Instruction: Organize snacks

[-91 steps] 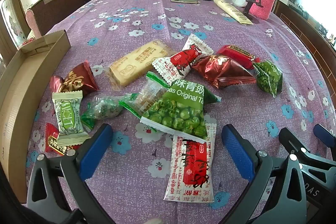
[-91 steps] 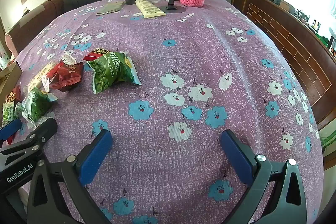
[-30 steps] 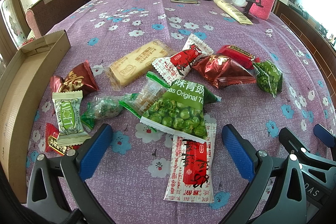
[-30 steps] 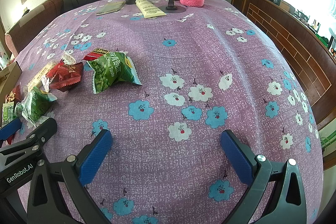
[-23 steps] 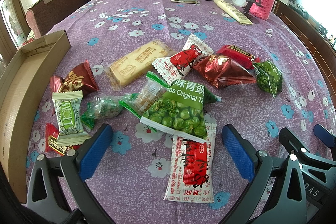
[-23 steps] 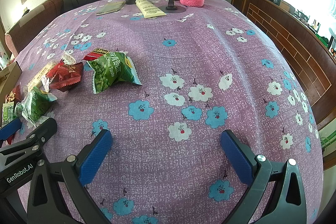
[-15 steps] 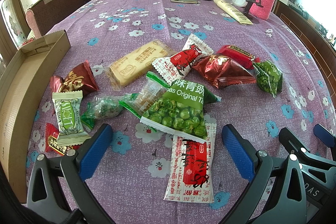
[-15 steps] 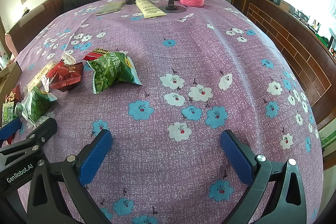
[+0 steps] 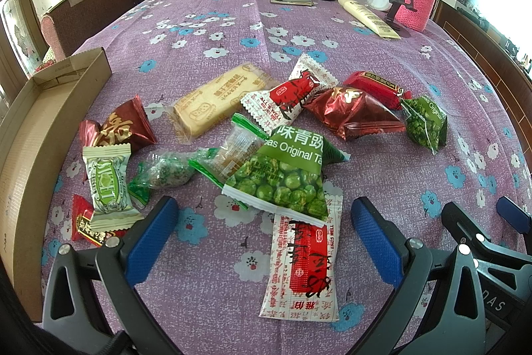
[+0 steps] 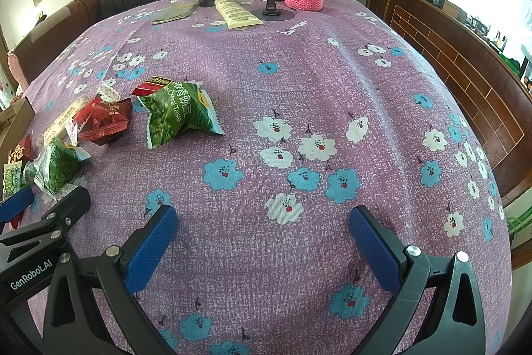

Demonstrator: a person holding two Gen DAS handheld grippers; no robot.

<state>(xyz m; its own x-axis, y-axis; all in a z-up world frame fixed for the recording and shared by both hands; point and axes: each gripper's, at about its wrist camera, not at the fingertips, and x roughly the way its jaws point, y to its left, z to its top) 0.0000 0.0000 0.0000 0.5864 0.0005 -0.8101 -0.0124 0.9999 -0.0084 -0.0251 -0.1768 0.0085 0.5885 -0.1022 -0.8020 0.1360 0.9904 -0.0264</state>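
Left gripper (image 9: 262,237): jaws gaping wide, holding nothing, hovering over the red-and-white sachet (image 9: 304,265)
Right gripper (image 10: 262,242): jaws spread apart, gripping nothing, hanging above bare purple floral cloth (image 10: 299,82)
Snacks: lying scattered mid-desk, green pea bag (image 9: 286,172) overlapping the sachet
Cardboard box (image 9: 36,128): sitting left of the snacks
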